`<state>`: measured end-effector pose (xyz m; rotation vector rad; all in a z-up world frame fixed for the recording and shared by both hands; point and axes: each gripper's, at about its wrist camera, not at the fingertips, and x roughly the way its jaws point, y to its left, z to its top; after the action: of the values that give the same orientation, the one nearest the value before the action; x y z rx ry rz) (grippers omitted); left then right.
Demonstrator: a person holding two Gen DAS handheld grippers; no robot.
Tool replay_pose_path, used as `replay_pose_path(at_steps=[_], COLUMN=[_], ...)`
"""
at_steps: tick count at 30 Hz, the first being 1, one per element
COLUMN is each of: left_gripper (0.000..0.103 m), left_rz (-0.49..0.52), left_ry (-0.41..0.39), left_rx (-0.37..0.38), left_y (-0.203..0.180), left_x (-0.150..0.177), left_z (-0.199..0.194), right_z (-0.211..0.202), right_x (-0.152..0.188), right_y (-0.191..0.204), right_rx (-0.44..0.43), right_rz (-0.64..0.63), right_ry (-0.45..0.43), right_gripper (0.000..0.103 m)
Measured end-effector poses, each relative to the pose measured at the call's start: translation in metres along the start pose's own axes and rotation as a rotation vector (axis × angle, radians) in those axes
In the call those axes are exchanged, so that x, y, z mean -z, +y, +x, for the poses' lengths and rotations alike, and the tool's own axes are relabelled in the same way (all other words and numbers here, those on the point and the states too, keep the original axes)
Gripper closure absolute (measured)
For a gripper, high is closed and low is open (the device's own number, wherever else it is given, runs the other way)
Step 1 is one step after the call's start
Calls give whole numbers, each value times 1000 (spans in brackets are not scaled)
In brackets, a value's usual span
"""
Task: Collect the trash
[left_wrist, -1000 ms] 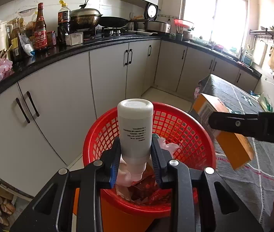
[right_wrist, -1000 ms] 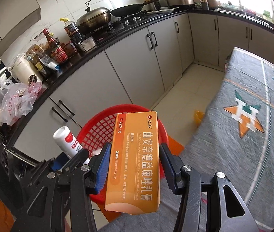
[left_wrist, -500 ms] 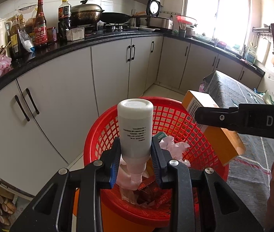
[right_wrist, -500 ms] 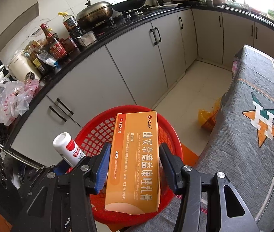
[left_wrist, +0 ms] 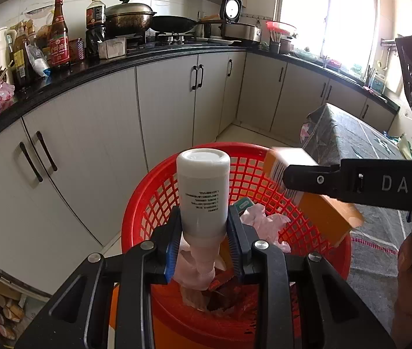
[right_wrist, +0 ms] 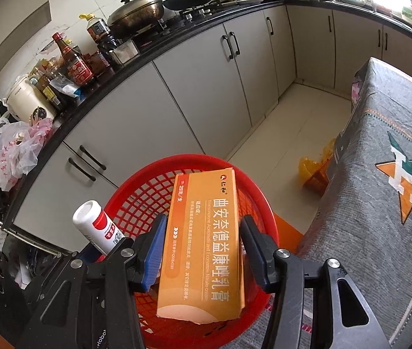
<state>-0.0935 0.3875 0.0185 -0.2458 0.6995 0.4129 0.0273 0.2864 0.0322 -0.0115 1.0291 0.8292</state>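
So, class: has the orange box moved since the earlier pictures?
Yes. In the left wrist view the orange box has shifted left from over the table to over the red basket.

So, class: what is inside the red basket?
Inside the red basket lie crumpled pink plastic, a green-and-white packet and reddish-brown scraps. The white bottle and claws cover the rest.

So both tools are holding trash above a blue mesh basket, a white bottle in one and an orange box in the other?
Not quite: the round plastic mesh basket is red, not blue, as the right wrist view shows. The rest stands: the white plastic bottle is in the left tool, the orange cardboard box between the right tool's fingers.
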Motion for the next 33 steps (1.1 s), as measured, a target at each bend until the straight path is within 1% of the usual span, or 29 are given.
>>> replay_pose_path(at_steps=[3, 5, 7, 9, 10, 11, 12, 13, 14, 15, 16, 17, 19, 21, 23, 25, 29, 31, 33], left_gripper=[69, 62, 61, 58, 49, 40, 36, 30, 26, 24, 21, 16, 9, 6, 4, 4, 4, 3, 1], left_rz=[5, 6, 11, 9, 6, 4, 1, 1, 3, 8, 11, 13, 18, 14, 5, -16, -39, -27, -7], left_ry=[-9, -28, -45, -66, -81, -99, -126, -150, -174, -201, -218, -239, -276, -301, -307, -299, -276, -274, -278], left_rx=[4, 1, -6, -11, -12, -17, -28, -39, -50, -67, -80, -96, -118, -147, -175, -198, -277, -327, -354], left_y=[0, -1, -2, -2, -2, -3, -3, -3, -4, -7, -8, -11, -16, -19, -21, -21, -21, -23, -27], left_x=[-2, -3, -3, -4, -4, -4, -3, -3, -2, -1, 0, 1, 4, 6, 8, 10, 20, 27, 32], left_z=[-1, -5, -10, -17, -22, -28, -35, -42, -48, -56, -61, -69, -81, -91, -98, -103, -111, -118, -126], right_z=[0, -4, -9, -20, -26, -33, -41, -48, -59, -66, -72, -81, -93, -106, -115, -124, -144, -152, -162], right_x=[-1, -1, -1, -1, -1, 0, 1, 3, 7, 9, 11, 15, 22, 32, 40, 50, 74, 84, 98], right_y=[0, -1, -2, -4, -4, -4, -5, -4, -4, -3, -1, 0, 3, 5, 8, 8, 1, -3, -11], right_rx=[-2, -9, -11, -14, -14, -10, -1, 12, 30, 41, 55, 79, 108, 165, 216, 274, 381, 409, 427], right_rz=[0, 2, 2, 11, 14, 13, 8, 2, -9, -16, -23, -34, -55, -88, -116, -145, -180, -187, -182], right_ry=[4, -1, -12, -32, -43, -58, -76, -94, -119, -133, -146, -165, -192, -219, -246, -271, -316, -326, -330], right_gripper=[44, 44, 44, 42, 41, 36, 32, 31, 27, 22, 20, 19, 16, 12, 10, 9, 8, 7, 6])
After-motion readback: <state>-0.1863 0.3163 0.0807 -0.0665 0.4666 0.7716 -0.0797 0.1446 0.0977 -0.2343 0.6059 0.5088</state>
